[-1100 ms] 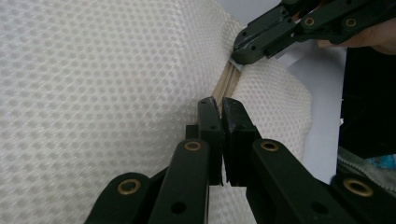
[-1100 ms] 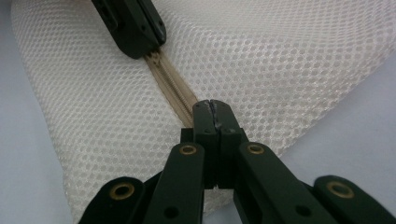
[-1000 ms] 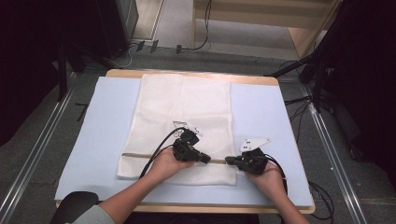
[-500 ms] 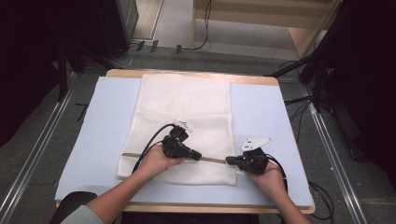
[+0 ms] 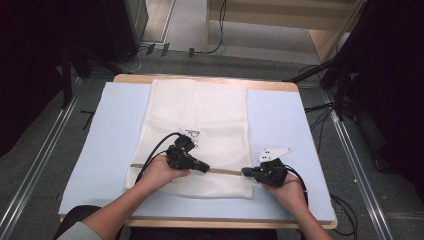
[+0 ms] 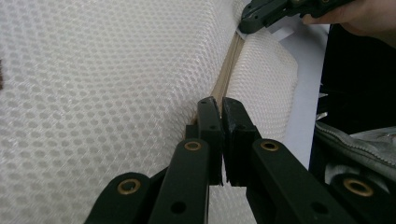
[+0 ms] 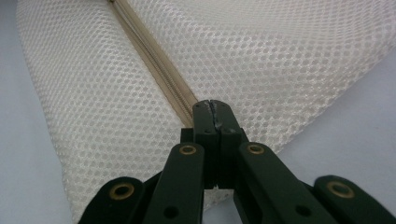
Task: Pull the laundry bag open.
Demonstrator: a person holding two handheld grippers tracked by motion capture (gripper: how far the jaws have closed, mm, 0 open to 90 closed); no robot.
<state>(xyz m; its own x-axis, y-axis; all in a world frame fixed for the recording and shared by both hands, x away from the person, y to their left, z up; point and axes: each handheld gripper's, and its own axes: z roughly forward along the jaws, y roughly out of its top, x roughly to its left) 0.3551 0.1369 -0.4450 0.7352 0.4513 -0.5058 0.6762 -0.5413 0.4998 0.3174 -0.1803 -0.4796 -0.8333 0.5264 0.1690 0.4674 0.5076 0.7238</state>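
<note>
A wooden table (image 5: 125,78) carries a pale blue mat (image 5: 290,125), and on the mat lies a white mesh bag (image 5: 200,115), flat and long, reaching from the far edge of the mat towards the person. A beige zipper (image 5: 225,171) runs across the near part of the bag, and both tools sit on this line. The left gripper (image 5: 202,167) is on the zipper near the middle of the bag and points along it towards the right gripper (image 5: 246,172), which is at the right edge of the bag. In the left gripper view, the jaws stand almost together with only a thin gap between them, just at the zipper (image 6: 227,74), which runs away from the tips; if something small is held between them, I cannot tell. The mesh (image 6: 102,93) lies to the left of these jaws, and far ahead of them the other gripper (image 6: 261,14) touches the same zipper line. In the right gripper view, the jaws are pressed fully together on the end of the zipper (image 7: 154,51), which goes out from the tips and up to the left. The mesh (image 7: 280,51) spreads on both sides of these jaws, and the mat (image 7: 345,126) shows beside them to the right.
</note>
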